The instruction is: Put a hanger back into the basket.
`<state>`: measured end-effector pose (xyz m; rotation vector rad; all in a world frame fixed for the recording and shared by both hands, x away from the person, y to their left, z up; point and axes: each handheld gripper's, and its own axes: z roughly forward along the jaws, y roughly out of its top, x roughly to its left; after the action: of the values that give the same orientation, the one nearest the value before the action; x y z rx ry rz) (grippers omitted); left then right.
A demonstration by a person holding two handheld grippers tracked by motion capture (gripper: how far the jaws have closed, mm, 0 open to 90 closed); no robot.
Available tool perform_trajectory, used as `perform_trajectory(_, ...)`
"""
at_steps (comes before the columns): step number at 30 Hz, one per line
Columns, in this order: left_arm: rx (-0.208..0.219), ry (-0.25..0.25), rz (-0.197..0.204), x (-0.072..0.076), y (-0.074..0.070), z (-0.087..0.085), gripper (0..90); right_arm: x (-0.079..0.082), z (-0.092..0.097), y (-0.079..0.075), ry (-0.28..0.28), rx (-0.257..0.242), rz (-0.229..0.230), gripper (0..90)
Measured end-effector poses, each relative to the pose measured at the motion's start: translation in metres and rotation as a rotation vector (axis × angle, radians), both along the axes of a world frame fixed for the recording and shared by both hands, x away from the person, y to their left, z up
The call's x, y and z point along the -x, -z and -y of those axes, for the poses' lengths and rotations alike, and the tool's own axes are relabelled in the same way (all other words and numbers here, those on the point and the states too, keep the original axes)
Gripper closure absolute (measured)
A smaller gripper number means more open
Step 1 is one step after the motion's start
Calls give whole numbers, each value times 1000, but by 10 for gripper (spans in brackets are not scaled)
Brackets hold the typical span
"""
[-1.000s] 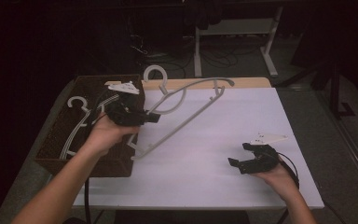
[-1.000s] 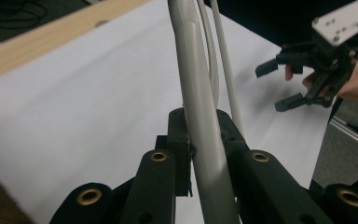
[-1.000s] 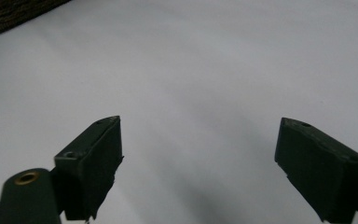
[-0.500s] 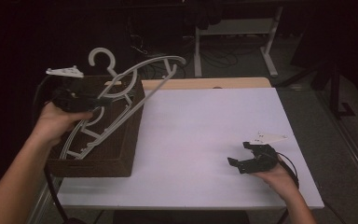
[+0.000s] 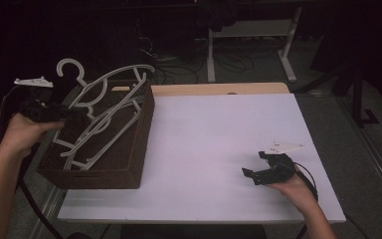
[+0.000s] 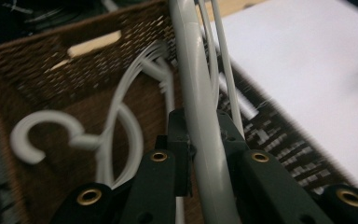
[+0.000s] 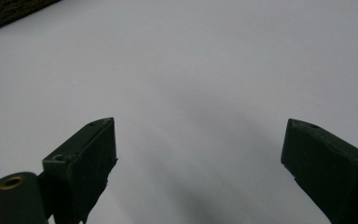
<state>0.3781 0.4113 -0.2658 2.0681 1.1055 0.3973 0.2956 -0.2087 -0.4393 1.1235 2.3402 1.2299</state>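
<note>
Since the earlier frames I have swung my left gripper [image 5: 77,112] from above the table's near-left part out past the left rim of the dark brown woven basket [image 5: 129,167], and the pale grey plastic clothes hanger [image 5: 110,78] it carries has gone with it, from lying out over the white table [image 5: 219,144] to hanging above the basket. My right gripper [image 5: 252,166] has kept its place, its jaws having just widened a touch with nothing between them.

In the high view, the held hanger reaches away from the left gripper to the right across the basket, hook raised at the far-left corner. More pale hangers [image 5: 87,142] lie in the basket just below and right of it.

In the left gripper view, the jaws are clamped tight on the hanger's thick arm [image 6: 198,116], which runs straight up between them. The basket sits beneath, with another hook [image 6: 37,135] lying left of the jaws.

In the right gripper view, the jaws stand wide apart over bare white tabletop, gripping nothing.
</note>
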Motion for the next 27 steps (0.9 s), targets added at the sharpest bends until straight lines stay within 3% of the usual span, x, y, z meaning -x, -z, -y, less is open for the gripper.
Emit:
perform_trajectory(6, -39, -23, -38, -11, 14, -16, 802, -1, 0, 1, 2, 4, -1, 98)
perform_trajectory(10, -94, -35, -69, -18, 24, -21, 802, -1, 0, 1, 0, 6, 0, 98)
perform_trajectory(17, -122, -32, -126, -27, 44, -23, 802, -1, 1, 1, 4, 6, 0, 98)
perform_trajectory(23, -108, -13, -175, -35, 68, -17, 802, -1, 0, 1, 1, 9, -1, 98)
perform_trajectory(26, -123, -23, -170, -36, 75, -19, 797, -1, 1, 1, 2, 9, 0, 98)
perform_trajectory(27, -125, -37, -158, -35, 76, -20, 756, -1, 1, 1, 2, 8, 0, 98)
